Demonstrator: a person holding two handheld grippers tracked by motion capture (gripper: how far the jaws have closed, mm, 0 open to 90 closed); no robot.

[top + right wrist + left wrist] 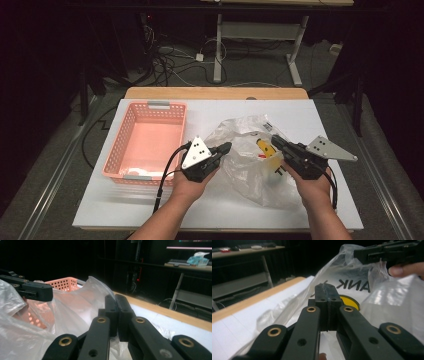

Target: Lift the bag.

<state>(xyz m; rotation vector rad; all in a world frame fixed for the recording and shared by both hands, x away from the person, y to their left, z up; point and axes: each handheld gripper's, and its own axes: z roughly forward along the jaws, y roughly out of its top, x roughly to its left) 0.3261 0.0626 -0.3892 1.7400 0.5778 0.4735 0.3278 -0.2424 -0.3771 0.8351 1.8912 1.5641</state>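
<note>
Your plastic bag (250, 160) veils its yellow contents (263, 148), its print cut to partial letters, the pink basket (145, 142) blurred behind its film.

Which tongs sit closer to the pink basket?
The left tongs: they pinch the plastic bag's edge beside the pink basket; the right tongs grip its far side.

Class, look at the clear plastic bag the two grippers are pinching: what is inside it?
Through the plastic bag, something yellow with dark markings shows. Crumpled film hides the rest, so what it is cannot be told. The left gripper and right gripper pinch its edges.
</note>
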